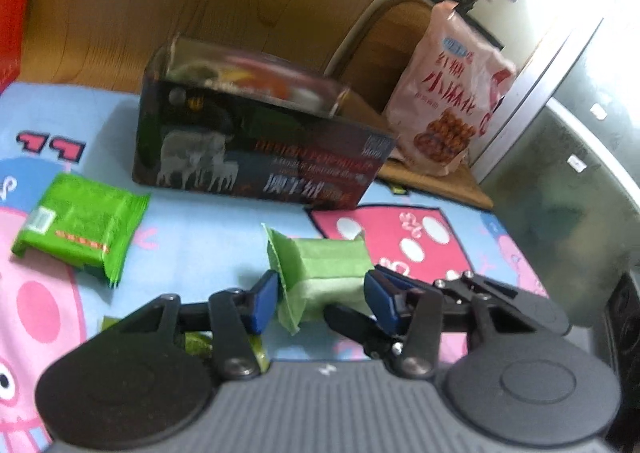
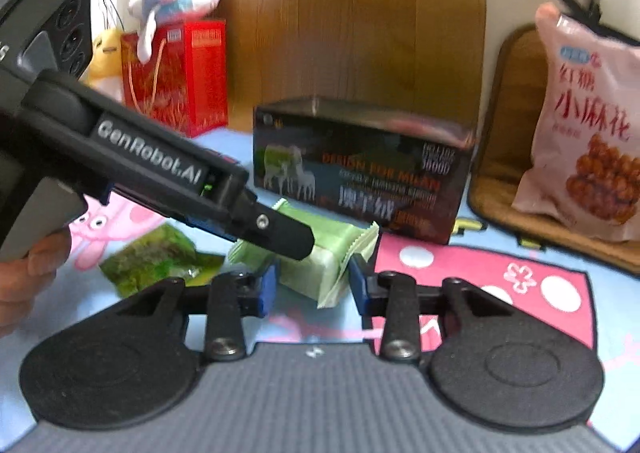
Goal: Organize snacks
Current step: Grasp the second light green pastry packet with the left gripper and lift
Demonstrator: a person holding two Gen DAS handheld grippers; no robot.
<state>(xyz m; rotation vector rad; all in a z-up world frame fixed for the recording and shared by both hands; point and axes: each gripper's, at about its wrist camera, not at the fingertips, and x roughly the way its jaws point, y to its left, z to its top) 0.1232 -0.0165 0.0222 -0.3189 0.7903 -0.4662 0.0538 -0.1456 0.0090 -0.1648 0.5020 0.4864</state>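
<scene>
Watching both claws crowd one pale green snack packet (image 1: 328,265) mid-mat, just near of the dark sheep-print box (image 1: 256,149). The left claw (image 1: 322,293) has its blue pads pressed on the packet's two sides, so it's gripping it. The right claw (image 2: 314,285) straddles the same packet w/ pads right at its edges, but whether they actually press, can't tell.

Seems the step is picking this one up to sort it. Doing it well, imo:
- One claw should own the grip. Two on a soft wrapper will prob. tug it apart or twist it.
- Grip the body, not the crimped fin. The fin will likely slip.
- Go easy on squeeze, since the contents may crush.
- Lift straight off the cartoon mat (image 1: 200,237) before swinging, esp. w/ the box so close behind.

The bright green packet (image 1: 76,225) lies well apart at far left, and the pink bag of twists (image 1: 448,93) stands far right, behind the box. Neither is in the way.
</scene>
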